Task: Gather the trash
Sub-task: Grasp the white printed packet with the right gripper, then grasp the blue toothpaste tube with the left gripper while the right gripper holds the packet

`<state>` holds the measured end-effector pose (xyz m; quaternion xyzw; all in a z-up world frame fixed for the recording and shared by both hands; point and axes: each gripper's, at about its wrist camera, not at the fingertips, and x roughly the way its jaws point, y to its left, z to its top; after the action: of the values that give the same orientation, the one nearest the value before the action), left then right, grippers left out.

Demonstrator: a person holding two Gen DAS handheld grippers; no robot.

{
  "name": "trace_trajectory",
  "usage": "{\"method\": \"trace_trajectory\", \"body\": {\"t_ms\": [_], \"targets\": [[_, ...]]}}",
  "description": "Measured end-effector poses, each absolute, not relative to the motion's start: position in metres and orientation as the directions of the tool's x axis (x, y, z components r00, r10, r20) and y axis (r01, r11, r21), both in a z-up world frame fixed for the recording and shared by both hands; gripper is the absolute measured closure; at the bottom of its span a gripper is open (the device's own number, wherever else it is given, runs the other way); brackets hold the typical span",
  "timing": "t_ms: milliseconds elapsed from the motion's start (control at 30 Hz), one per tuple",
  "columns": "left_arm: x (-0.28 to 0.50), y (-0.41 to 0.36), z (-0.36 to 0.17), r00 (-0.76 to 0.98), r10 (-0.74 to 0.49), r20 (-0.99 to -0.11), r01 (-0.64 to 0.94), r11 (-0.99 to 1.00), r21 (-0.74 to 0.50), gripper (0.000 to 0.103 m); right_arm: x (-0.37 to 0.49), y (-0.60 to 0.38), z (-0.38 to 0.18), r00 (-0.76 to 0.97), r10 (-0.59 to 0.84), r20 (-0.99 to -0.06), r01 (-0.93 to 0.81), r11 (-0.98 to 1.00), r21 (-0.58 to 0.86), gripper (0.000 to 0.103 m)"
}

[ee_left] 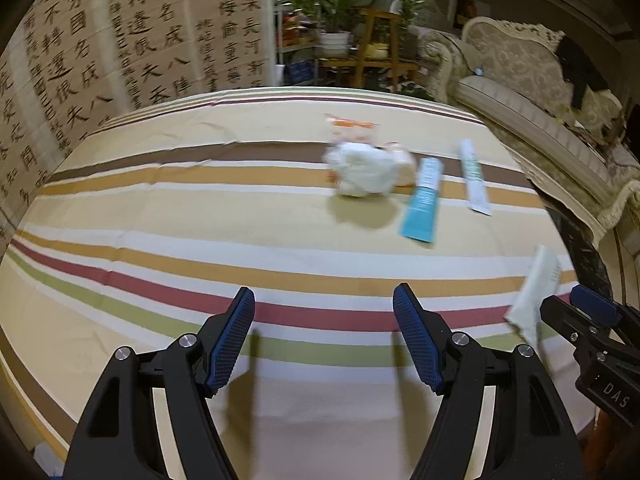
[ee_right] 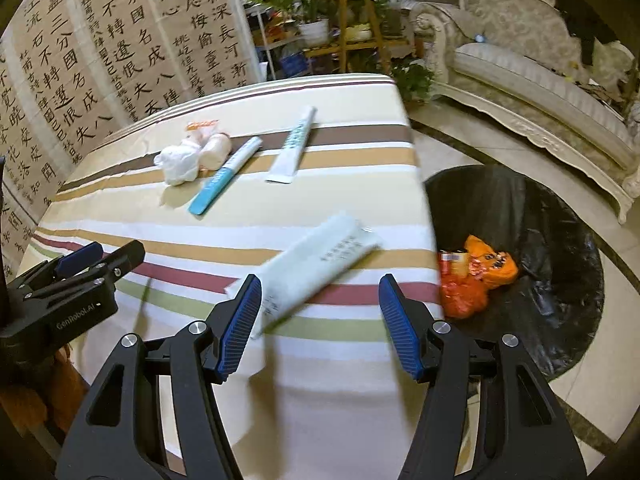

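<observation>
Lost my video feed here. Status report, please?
Both tools open, left tool and right tool empty. Pale wrapper on table ahead of right tool. Bin beside table, orange trash inside. Nothing blocking.

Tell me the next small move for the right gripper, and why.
Probably ease the right gripper forward and close on the pale wrapper. It lies on the tablecloth just ahead of the open jaws, nearer than the other litter, and beside the bin, which already holds orange trash. The left gripper is also open with nothing between its fingers.
</observation>
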<state>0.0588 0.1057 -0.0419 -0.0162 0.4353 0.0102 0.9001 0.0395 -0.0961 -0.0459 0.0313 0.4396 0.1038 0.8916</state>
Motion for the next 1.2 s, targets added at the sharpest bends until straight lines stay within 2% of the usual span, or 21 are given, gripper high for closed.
{"method": "trace_trajectory", "body": {"t_ms": [367, 433, 533, 600, 667, 900, 1200], "targets": [[0.065, 0.128, -0.046, 0.61, -0.002, -0.792, -0.061, 0.997, -0.049, 0.033, 0.066, -0.063, -0.05, 0.581, 0.204, -0.788, -0.193, 0.975, 0.11, 0.04], [0.066, 0.127, -0.047, 0.608, -0.008, -0.794, -0.053, 0.997, -0.051, 0.033, 0.067, -0.056, -0.051, 0.58, 0.195, -0.791, -0.212, 0.974, 0.085, 0.042], [0.067, 0.125, -0.047, 0.609, -0.017, -0.793, -0.046, 0.997, -0.057, 0.033, 0.064, -0.052, -0.052, 0.591, 0.169, -0.789, -0.221, 0.974, 0.043, 0.052], [0.067, 0.123, -0.047, 0.608, -0.022, -0.794, -0.043, 0.997, -0.061, 0.033, 0.063, -0.052, -0.052, 0.599, 0.15, -0.787, -0.219, 0.976, 0.02, 0.062], [0.069, 0.12, -0.046, 0.609, -0.026, -0.793, -0.036, 0.998, -0.06, 0.033, 0.061, -0.054, -0.052, 0.604, 0.137, -0.785, -0.22, 0.976, 0.002, 0.066], [0.076, 0.102, -0.044, 0.611, -0.052, -0.79, 0.005, 0.998, -0.061, 0.032, 0.061, -0.058, -0.05, 0.609, 0.154, -0.778, -0.225, 0.974, 0.016, 0.072], [0.103, 0.076, -0.045, 0.594, -0.072, -0.801, 0.05, 0.997, -0.052, 0.032, 0.071, -0.079, -0.043, 0.627, 0.173, -0.759, -0.203, 0.978, 0.056, 0.072]]}}
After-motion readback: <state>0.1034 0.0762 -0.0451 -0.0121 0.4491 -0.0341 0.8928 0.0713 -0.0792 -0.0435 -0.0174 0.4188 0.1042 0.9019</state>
